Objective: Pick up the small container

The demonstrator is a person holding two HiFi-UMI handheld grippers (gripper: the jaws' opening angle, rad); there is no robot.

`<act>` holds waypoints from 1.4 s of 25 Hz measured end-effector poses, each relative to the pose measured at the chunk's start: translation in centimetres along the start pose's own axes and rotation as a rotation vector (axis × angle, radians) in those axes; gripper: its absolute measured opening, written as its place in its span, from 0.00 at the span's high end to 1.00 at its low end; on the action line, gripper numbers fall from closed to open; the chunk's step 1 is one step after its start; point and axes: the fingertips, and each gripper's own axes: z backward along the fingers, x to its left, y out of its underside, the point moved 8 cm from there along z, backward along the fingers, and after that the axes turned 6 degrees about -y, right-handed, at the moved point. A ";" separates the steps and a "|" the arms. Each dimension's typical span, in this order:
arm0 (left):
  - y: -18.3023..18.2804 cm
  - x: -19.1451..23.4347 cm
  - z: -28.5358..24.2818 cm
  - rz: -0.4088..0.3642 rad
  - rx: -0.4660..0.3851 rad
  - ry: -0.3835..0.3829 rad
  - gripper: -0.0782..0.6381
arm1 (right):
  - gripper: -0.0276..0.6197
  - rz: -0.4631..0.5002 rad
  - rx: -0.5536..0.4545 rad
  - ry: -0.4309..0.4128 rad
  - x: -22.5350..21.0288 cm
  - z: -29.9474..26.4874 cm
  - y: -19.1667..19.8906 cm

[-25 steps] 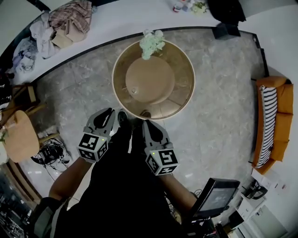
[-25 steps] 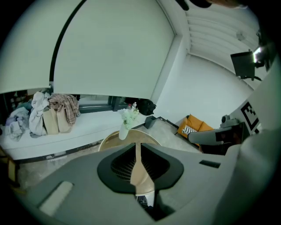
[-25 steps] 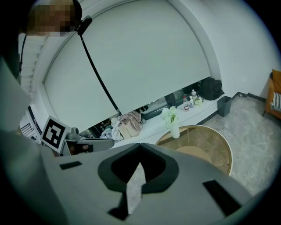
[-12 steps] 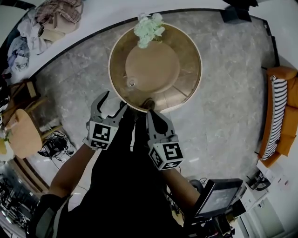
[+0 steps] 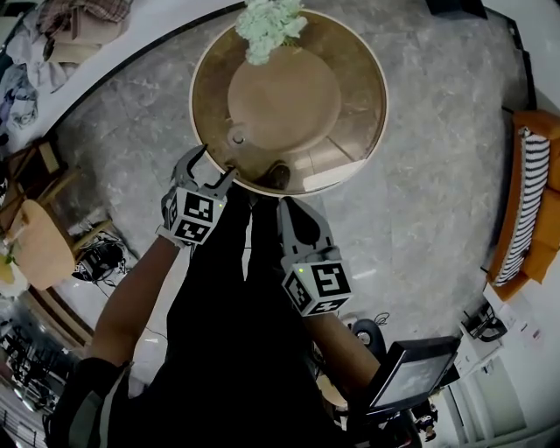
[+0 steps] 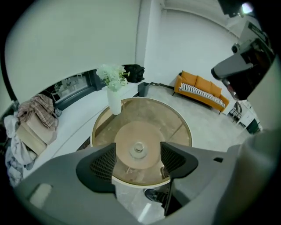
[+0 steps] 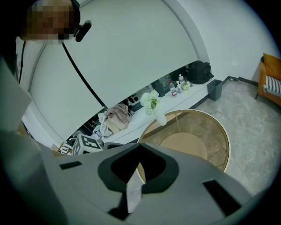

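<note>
Gold-rimmed glass: the round table (image 5: pixel 378 83) is the reference for all positions below.

Far left of table, beyond its far-left side: heap of clothes (image 6: pixel 37 115). Left of table on the near side: tan round stool (image 5: pixel 33 255), well apart from the rim.

Left gripper (image 5: pixel 215 164): at table's near-left rim, pointing down and in over the top. Jaws have just been opening and stand wide apart; the pads touch nothing. In the left gripper view the small container (image 6: pixel 139 150) shows in the gap between the two jaws, but it sits farther off on the table, not gripped.

Small container: pale, round, upright on the table top. It is in the near-left part, at the edge of the tan inner disc (image 5: pixel 284 92). Near the left gripper's tips, apart from them.

Table's far edge: white vase (image 6: pixel 115 102) with pale green flowers (image 5: pixel 269 19), upright, well apart from the container.

Right gripper (image 5: pixel 287 210): just off table's near rim, over the grey stone floor (image 5: pixel 429 175). Right gripper view: jaws together, only a thin slit between them, nothing held.

Far right of table: orange sofa (image 5: pixel 541 184) with striped cushion (image 5: pixel 514 219), well apart.
</note>
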 end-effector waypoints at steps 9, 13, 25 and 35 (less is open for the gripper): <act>0.6 -0.5 -5.0 -0.045 0.017 -0.026 0.45 | 0.95 -0.033 0.035 0.005 -1.4 -0.7 1.6; 1.7 -0.6 -7.1 -0.064 0.032 -0.019 0.45 | 0.95 -0.050 0.054 0.007 -2.0 -1.4 2.7; 3.5 -0.8 -11.0 -0.021 0.054 -0.005 0.45 | 0.95 -0.106 0.111 0.018 -3.5 -2.8 5.6; 4.2 -0.9 -13.3 -0.042 -0.003 0.022 0.45 | 0.95 -0.091 0.150 0.022 -4.2 -3.4 6.7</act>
